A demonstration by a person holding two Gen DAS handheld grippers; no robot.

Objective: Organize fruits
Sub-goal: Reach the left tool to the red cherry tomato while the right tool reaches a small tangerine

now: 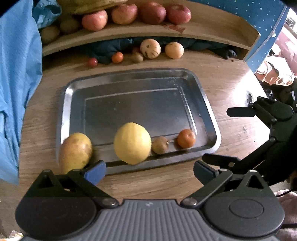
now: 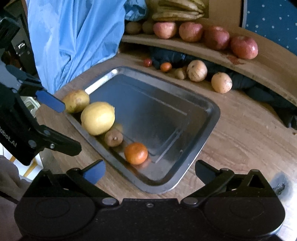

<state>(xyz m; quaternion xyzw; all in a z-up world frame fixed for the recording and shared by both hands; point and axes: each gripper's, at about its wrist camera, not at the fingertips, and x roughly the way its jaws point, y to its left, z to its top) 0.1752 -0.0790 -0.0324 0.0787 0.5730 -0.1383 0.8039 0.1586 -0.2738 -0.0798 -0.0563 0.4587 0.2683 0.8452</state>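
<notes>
A steel tray (image 1: 209, 111) (image 2: 207, 118) lies on the wooden table. Along its near edge sit a yellow lemon (image 1: 132, 143) (image 2: 97, 118), a small kiwi (image 1: 160, 147) (image 2: 113, 137) and a tangerine (image 1: 186, 138) (image 2: 136, 153). A yellow-brown pear (image 1: 75, 151) (image 2: 76, 101) rests at the tray's near left corner. My left gripper (image 1: 148, 171) is open and empty, just in front of the lemon. My right gripper (image 2: 148, 171) is open and empty, near the tangerine corner; it also shows in the left wrist view (image 1: 239, 135).
Loose fruit lies at the table's back: two pale round fruits (image 1: 150, 48) (image 1: 174, 50), small orange and red ones (image 1: 117, 57) (image 1: 92, 62). Apples (image 1: 152, 12) line a wooden shelf (image 1: 213, 31). Blue cloth (image 1: 18, 83) hangs on the left.
</notes>
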